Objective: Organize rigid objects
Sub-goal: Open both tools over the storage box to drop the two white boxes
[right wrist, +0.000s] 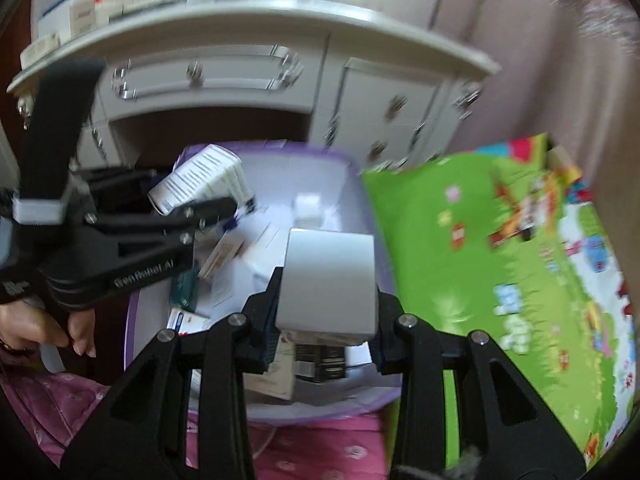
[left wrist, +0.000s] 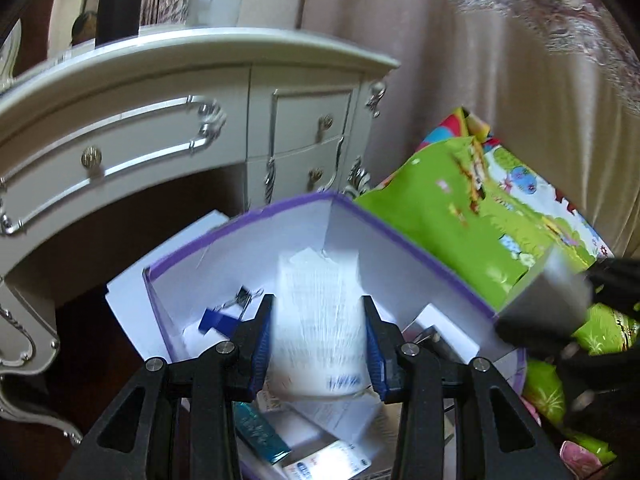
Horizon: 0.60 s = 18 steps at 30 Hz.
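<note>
Both grippers hang over the purple-edged box (right wrist: 360,176) on the floor, and it's tight around it. The cream dresser (left wrist: 200,80) rises just behind the far wall of the box, its knee gap dark underneath. To the right, the green play mat (right wrist: 480,260) leans right against the box's edge, with the curtain (left wrist: 500,80) behind it. On the near side a pink patterned cloth (right wrist: 320,452) runs up to the rim. The only free way in is from above.

Inside, the floor of the box is crowded: a blue binder clip (left wrist: 218,318) near the left wall, a teal carton (left wrist: 260,436) and loose leaflets and small packs nearer us.

The left gripper (left wrist: 318,340) has its blue pads (left wrist: 262,344) on either side of a white printed carton (left wrist: 318,320), clasping it above the box; from the other side that carton shows tilted over the box's far left corner. A hand (right wrist: 48,332) grips the handle.

The right gripper (right wrist: 326,292) is clamped on a plain white box (right wrist: 328,276), jaws narrow, held upright over the middle of the purple-edged box, near its right wall.
</note>
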Each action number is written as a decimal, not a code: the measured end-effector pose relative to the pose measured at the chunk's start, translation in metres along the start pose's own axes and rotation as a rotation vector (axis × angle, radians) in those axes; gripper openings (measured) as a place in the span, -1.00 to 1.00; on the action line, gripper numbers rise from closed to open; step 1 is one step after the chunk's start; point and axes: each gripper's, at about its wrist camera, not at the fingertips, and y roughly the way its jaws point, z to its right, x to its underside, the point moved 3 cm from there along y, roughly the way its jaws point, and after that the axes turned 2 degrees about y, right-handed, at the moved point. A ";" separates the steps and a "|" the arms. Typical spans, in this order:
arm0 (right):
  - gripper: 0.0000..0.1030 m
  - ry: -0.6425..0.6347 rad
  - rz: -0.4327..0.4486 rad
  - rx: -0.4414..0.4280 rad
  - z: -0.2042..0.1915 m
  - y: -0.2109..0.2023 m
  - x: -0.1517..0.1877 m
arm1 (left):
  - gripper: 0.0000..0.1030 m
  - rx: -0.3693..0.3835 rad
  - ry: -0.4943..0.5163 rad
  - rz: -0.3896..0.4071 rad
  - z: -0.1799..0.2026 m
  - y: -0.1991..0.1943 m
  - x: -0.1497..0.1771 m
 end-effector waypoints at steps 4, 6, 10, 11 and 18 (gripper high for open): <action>-0.06 -0.028 -0.087 -0.019 -0.014 0.031 0.004 | 1.00 -0.057 -0.031 -0.044 -0.013 0.004 -0.001; 0.36 -0.015 -0.093 -0.015 -0.014 0.033 0.005 | 1.00 -0.124 -0.001 -0.003 -0.013 -0.007 -0.006; 0.55 0.010 -0.054 0.006 -0.011 0.021 0.005 | 1.00 -0.381 0.123 0.073 -0.007 -0.031 -0.024; 0.56 0.020 -0.047 0.002 -0.010 0.017 0.004 | 1.00 -0.414 0.156 0.097 -0.002 -0.039 -0.027; 0.60 0.070 -0.021 -0.019 -0.008 0.003 0.004 | 1.00 -0.397 0.256 0.097 0.029 -0.069 -0.030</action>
